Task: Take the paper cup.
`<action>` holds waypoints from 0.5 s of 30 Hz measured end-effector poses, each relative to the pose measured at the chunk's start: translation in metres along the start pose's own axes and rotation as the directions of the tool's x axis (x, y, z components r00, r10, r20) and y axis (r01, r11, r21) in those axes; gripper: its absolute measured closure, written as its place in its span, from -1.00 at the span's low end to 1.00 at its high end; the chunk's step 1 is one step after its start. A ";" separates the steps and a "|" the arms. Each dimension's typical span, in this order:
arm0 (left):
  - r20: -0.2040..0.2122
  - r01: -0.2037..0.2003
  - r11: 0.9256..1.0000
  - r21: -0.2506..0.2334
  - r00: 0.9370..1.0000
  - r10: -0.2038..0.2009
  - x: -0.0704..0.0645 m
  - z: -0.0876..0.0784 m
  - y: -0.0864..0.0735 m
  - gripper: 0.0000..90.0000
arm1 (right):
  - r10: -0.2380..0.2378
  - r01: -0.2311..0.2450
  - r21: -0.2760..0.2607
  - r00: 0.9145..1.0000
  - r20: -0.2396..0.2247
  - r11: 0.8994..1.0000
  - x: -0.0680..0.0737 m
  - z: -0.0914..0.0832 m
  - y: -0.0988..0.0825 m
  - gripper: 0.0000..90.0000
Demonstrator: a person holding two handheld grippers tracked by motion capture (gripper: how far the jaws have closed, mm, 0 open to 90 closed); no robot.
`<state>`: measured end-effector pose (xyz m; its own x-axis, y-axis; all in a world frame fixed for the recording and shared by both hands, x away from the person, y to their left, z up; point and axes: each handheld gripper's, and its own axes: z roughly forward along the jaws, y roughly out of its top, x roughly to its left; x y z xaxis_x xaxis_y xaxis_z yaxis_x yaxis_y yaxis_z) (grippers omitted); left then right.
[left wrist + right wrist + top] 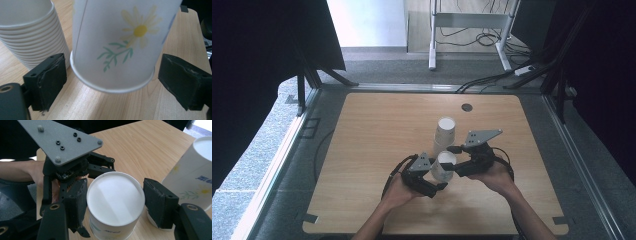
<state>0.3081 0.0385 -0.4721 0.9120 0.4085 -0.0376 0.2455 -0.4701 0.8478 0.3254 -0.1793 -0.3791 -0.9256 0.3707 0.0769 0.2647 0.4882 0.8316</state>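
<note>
A white paper cup (443, 166) with a daisy print (117, 45) is upside down and tilted, its rim just over the wooden table. My right gripper (451, 162) is shut on it near its flat base (115, 195), one pad (160, 205) on each side. My left gripper (439, 179) is open around the cup's rim. Its pads (50, 80) stand a little apart from the paper on both sides. Just behind is an upside-down stack of several similar cups (445, 131), which the left gripper view shows as ribbed rims (30, 37).
The wooden table (377, 130) has a round cable hole (467, 107) near its far edge. The grey plate of the left gripper (62, 140) rises close behind the held cup. The stack (192, 175) stands right beside my right jaw.
</note>
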 end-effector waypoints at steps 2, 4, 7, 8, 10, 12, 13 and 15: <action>0.004 -0.002 1.000 0.001 1.000 0.002 0.000 0.000 -0.001 -0.78 | 0.001 -0.001 0.000 1.000 -0.002 1.000 0.001 0.001 0.000 -0.16; 0.003 0.001 1.000 0.000 1.000 -0.001 0.000 0.001 -0.003 -0.72 | 0.000 0.000 -0.002 1.000 -0.007 1.000 0.001 0.002 0.000 -0.16; 0.007 0.011 1.000 -0.013 1.000 -0.011 0.002 0.001 -0.005 -0.69 | -0.001 0.001 -0.004 1.000 -0.015 1.000 0.002 0.003 0.000 -0.16; 0.007 0.011 1.000 -0.013 1.000 -0.011 0.002 0.001 -0.005 -0.68 | -0.001 0.001 -0.004 1.000 -0.015 1.000 0.002 0.003 0.000 -0.16; 0.012 0.009 1.000 -0.017 1.000 -0.009 0.001 0.000 -0.005 -0.65 | -0.002 0.002 -0.003 1.000 -0.014 1.000 0.002 0.003 0.000 -0.16; 0.011 0.007 1.000 -0.022 1.000 -0.007 0.000 0.000 -0.005 -0.61 | -0.001 0.001 -0.004 1.000 -0.016 1.000 0.002 0.003 0.000 -0.16; 0.012 0.006 1.000 -0.020 1.000 -0.006 0.000 0.000 -0.005 -0.57 | -0.001 0.001 -0.004 1.000 -0.015 1.000 0.002 0.003 0.000 -0.16; 0.010 0.007 1.000 -0.017 1.000 -0.007 0.000 0.000 -0.006 -0.47 | -0.004 0.004 0.000 1.000 -0.014 1.000 0.002 0.003 0.000 -0.16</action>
<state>0.3067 0.0414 -0.4769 0.9135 0.4038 -0.0485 0.2462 -0.4540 0.8563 0.3248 -0.1761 -0.3804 -0.9303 0.3575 0.0819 0.2612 0.4894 0.8320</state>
